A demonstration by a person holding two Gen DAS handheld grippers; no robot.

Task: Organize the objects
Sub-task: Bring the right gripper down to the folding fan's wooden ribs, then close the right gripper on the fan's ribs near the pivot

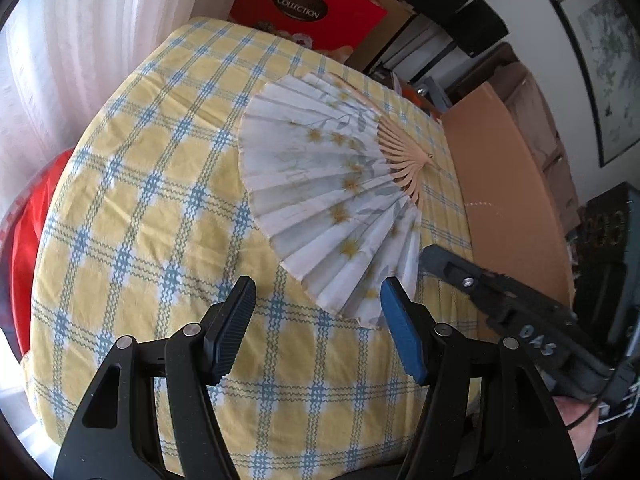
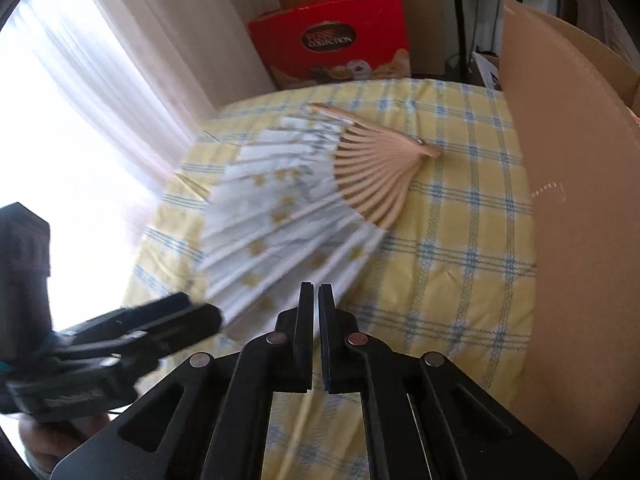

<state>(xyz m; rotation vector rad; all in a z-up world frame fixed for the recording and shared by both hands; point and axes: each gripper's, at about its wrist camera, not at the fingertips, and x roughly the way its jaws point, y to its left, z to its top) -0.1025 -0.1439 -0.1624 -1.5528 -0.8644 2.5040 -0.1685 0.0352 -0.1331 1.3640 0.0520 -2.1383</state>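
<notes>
Paper and thin wood: we judge the open fan (image 1: pixel 332 184), spread flat on the checked cloth (image 1: pixel 140 240), light and tearable. Take it by the ribs near the pivot. Left gripper (image 1: pixel 318 312) stands half open, empty; right gripper (image 2: pixel 316 300) closed, empty.

Red box (image 1: pixel 308 12), curtain (image 1: pixel 80 40), cardboard (image 1: pixel 508 184)
</notes>
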